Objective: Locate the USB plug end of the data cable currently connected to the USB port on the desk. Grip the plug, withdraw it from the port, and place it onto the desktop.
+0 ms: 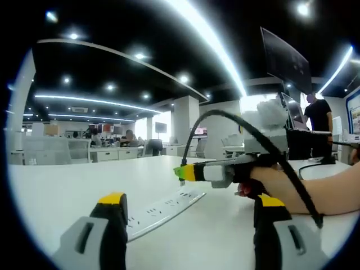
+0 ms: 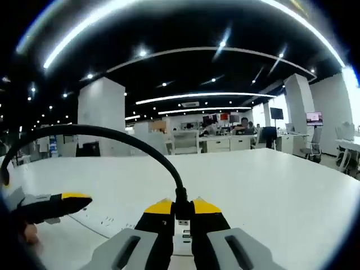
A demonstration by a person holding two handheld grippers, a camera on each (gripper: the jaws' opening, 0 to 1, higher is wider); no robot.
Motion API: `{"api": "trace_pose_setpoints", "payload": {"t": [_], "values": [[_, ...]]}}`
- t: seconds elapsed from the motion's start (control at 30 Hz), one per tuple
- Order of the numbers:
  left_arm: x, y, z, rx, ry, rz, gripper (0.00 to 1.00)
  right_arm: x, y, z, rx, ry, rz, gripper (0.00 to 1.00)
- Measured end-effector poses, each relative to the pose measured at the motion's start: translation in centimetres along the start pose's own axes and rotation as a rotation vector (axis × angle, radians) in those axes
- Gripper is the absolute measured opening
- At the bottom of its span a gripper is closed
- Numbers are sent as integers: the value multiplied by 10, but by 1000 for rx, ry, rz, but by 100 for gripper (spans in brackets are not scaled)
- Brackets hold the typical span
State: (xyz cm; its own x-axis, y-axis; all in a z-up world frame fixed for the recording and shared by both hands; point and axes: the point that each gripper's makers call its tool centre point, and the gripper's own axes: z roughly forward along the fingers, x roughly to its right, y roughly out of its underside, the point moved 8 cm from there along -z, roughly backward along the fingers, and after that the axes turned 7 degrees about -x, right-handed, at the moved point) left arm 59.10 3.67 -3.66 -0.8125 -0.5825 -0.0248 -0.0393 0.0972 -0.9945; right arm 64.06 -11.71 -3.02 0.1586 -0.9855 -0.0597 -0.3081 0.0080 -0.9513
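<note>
A black USB plug (image 2: 181,212) sits pinched between the yellow-tipped jaws of my right gripper (image 2: 183,207), which is shut on it. Its black cable (image 2: 135,140) arches up and off to the left. In the left gripper view, the right gripper (image 1: 185,172) reaches in from the right, and the plug's metal end (image 1: 181,181) hangs a little above the white power strip (image 1: 163,209), apparently clear of it. The cable (image 1: 247,126) loops back over a person's hand (image 1: 281,185). My left gripper (image 1: 191,199) stands wide open over the near end of the strip, holding nothing.
The power strip (image 2: 107,222) lies flat on a wide white desk (image 2: 270,191). The left gripper's fingertip (image 2: 70,198) pokes in at the left. A dark monitor (image 1: 287,59) and a standing person (image 1: 318,115) are beyond the desk's far right; office desks and chairs fill the background.
</note>
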Motion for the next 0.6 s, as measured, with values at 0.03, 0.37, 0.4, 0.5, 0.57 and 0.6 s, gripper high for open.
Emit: {"api": "trace_pose_setpoints", "payload": {"t": [0.03,0.37,0.4,0.5,0.57,0.6], "values": [[0,0,0,1,0,-1,93,0,-4,-3,67,-7,29,12],[0,0,1,-2,-2,1,93,3,-1,-4,52,-16,54,12],[0,0,1,-3,-3,2,93,3,-1,-4,51,-20,54,12],[0,0,0,-5,-4,16,93,3,-3,-3,38,-40,47,12],[1,0,0,-7,-5,24,93,4,-4,-4,30,-28,27,12],[1,0,0,-7,-6,26,92,3,-4,-5,28,-28,21,12]]}}
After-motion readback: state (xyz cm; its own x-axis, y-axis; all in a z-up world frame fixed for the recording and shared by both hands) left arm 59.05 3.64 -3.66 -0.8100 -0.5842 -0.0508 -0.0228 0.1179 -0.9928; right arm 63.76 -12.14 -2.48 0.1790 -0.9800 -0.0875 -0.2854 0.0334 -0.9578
